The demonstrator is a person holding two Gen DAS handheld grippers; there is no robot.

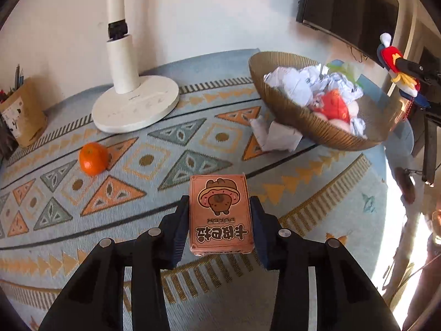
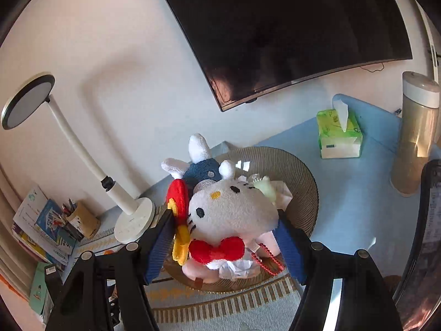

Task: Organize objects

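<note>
My left gripper [image 1: 220, 212] is shut on a copper-coloured card box [image 1: 220, 215] printed with a cartoon bear, held just above the patterned tablecloth [image 1: 154, 160]. An orange [image 1: 93, 158] lies on the cloth to the left. A brown ribbed bowl [image 1: 311, 122] at the right holds crumpled paper and a red plush. My right gripper [image 2: 226, 220] is shut on a white cat plush [image 2: 231, 215] with a red bow, lifted over the same bowl [image 2: 300, 182]. That plush [image 1: 397, 66] and the right gripper's black fingers show at the far right of the left wrist view.
A white desk lamp [image 1: 135, 104] stands at the back of the table. A brown pen holder [image 1: 23, 113] sits at the far left. Crumpled paper [image 1: 275, 135] lies beside the bowl. A green tissue box [image 2: 339, 135] and a tall beige cylinder [image 2: 416, 138] stand on the right. A dark screen [image 2: 275, 27] hangs on the wall.
</note>
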